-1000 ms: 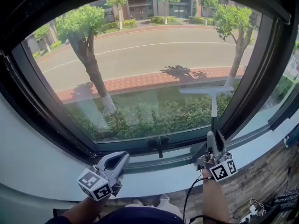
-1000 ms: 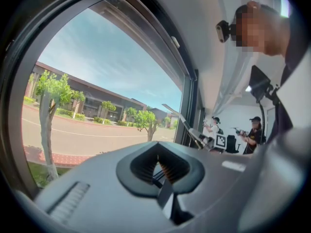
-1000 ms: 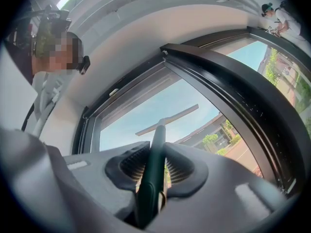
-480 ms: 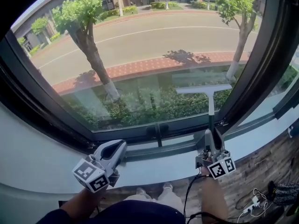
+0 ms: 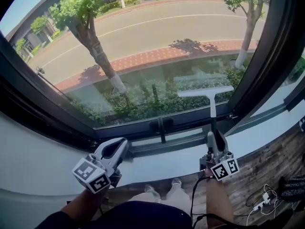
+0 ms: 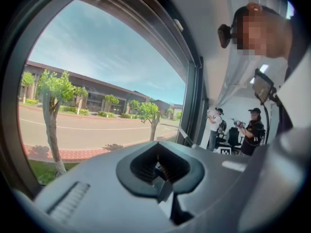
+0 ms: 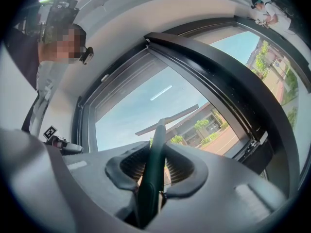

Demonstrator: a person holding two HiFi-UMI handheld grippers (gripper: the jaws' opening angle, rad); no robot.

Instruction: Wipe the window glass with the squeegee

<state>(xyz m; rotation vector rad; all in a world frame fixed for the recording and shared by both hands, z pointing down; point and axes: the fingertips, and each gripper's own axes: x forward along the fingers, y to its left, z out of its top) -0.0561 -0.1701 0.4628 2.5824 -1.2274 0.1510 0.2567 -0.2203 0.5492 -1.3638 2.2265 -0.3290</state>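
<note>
A black lever handle (image 5: pixel 161 127) juts from the dark window frame's bottom rail (image 5: pixel 190 125). The white sill (image 5: pixel 162 165) on both sides lies open, as does the clear window glass (image 5: pixel 143 56) left of the pale-bladed squeegee (image 5: pixel 206 92).

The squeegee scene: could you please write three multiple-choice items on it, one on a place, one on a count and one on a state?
1. Where is the blade of the squeegee?
A. high on the left of the pane
B. before the lower right of the window glass
C. lying flat, away from the pane

2. How many grippers hold something?
A. none
B. one
C. two

3. How do the jaws of the left gripper stand?
A. wide apart
B. shut on a cloth
C. shut, empty

Key:
1 B, the head view shows the blade there.
2 B, only the right gripper clamps the squeegee's handle.
3 C, the left gripper view shows them together with nothing between.
</note>
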